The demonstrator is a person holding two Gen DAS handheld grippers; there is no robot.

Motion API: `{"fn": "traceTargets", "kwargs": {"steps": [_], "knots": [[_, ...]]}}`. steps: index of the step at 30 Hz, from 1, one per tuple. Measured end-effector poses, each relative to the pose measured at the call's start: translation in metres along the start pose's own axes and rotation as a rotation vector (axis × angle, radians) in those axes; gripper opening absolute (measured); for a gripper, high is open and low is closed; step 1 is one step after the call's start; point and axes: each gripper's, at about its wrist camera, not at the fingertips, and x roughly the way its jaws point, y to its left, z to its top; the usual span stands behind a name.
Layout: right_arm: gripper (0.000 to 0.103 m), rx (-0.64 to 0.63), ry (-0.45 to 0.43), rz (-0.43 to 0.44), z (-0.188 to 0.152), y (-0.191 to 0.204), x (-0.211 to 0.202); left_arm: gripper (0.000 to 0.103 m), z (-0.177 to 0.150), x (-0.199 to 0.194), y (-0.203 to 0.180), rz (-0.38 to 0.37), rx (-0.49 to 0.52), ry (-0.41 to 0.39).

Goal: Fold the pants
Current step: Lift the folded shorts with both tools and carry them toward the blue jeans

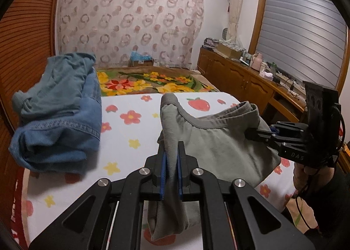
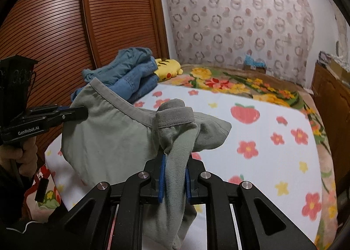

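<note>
Now we hold grey pants (image 1: 218, 140) above the bed (image 1: 131, 131) by the waistband, left claw (image 1: 172, 162) and right claw (image 2: 175, 162) each pinched tight on cloth. Next, we judge, spread them flat before folding.

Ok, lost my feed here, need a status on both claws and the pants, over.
Left claw shut on grey pants waistband. Right claw shut on the other waistband end. Pants hanging over the bed. Denim pile off to the side, clear.
</note>
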Motion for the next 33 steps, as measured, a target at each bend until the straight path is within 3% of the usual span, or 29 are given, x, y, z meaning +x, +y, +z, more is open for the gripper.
{"fn": "traceTargets", "kwargs": {"steps": [12,33], "knots": [[0.014,-0.039,0.005,0.041,0.042,-0.011,0.03,0.009,0.03,0.001,0.018,0.054,-0.009,-0.016],[0.014,-0.203,-0.028,0.13,0.144,-0.01,0.113,0.009,0.084,-0.013,0.096,0.194,-0.098,-0.115]]}}
